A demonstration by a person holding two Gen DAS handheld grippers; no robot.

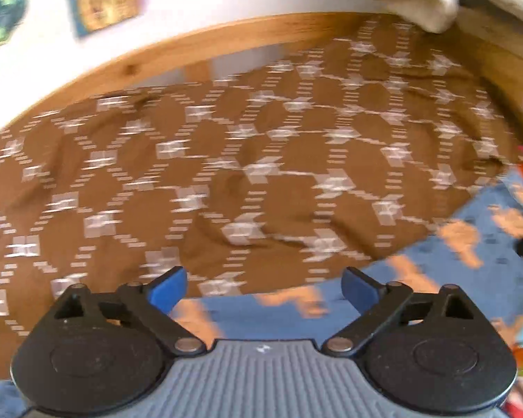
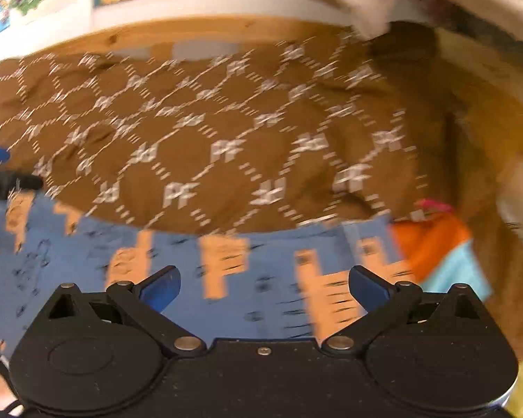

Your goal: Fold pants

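Blue pants [image 2: 254, 278] with orange print laid flat on the brown patterned bedspread [image 1: 261, 160], just below both tongs, left tongs [image 1: 264, 287] and right tongs [image 2: 265, 287] spread wide, nothing gripped

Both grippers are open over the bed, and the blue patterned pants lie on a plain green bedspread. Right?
Not quite: the bedspread is brown with a white pattern, as the right wrist view shows. The rest holds: the left gripper and right gripper are open, and the pants are blue.

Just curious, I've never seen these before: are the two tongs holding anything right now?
Left tongs: open, holding nothing; blue patterned cloth lies below.
Right tongs: open, holding nothing, above the same cloth.
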